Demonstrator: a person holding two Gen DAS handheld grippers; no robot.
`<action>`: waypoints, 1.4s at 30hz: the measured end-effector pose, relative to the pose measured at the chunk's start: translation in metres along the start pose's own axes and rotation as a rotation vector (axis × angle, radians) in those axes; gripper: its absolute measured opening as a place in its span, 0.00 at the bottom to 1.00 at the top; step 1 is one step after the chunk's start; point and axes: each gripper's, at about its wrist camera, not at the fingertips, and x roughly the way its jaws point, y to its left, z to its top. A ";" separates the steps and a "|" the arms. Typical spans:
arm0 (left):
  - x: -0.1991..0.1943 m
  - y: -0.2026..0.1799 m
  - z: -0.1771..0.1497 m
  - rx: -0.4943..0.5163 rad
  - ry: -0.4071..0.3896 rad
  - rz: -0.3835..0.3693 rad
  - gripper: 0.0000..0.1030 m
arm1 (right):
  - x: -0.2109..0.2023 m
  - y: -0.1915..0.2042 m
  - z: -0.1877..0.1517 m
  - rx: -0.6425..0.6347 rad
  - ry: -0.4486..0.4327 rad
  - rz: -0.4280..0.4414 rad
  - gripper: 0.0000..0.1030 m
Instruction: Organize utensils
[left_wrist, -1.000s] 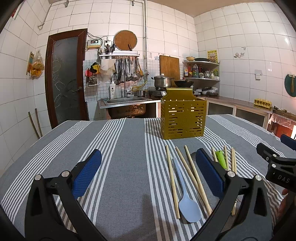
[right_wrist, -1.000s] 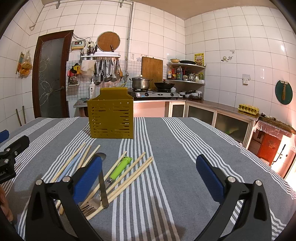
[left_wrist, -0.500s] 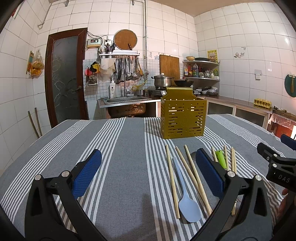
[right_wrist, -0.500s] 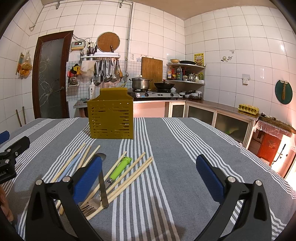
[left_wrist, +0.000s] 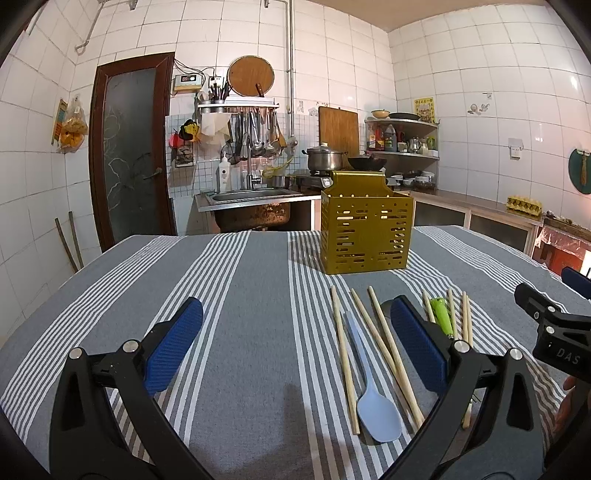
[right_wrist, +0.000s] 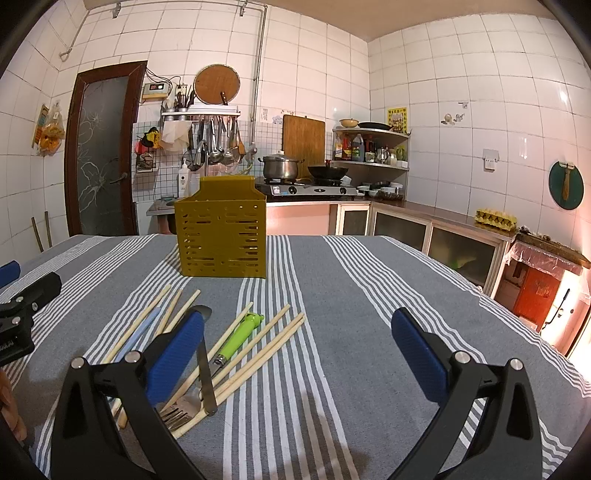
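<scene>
I am looking into a white-tiled kitchen, and in front of me a table is lying under a grey striped cloth. The yellow utensil holder is standing upright at the far middle of it. My left gripper is hovering low over the bare cloth with jaws wide apart, gripping nothing. The blue spoon is lying just inside its right finger, between wooden chopsticks; its long axis is running away from me toward the holder, with the bowl at my near end. My right gripper is also gaping wide and empty. The green-handled knife is lying near its left finger, the handle pointing up-right toward the far side of the table, well apart from the holder. A fork is resting under the crossed chopsticks there.
</scene>
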 end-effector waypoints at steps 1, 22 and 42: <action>0.000 0.000 0.000 -0.001 0.001 0.000 0.95 | -0.003 -0.004 0.003 0.000 -0.001 -0.002 0.96; 0.018 0.007 0.001 -0.020 0.097 -0.013 0.95 | -0.009 0.001 0.004 -0.029 -0.012 -0.030 0.96; 0.132 -0.004 0.033 0.039 0.348 -0.120 0.95 | 0.120 -0.020 0.005 0.054 0.460 -0.198 0.96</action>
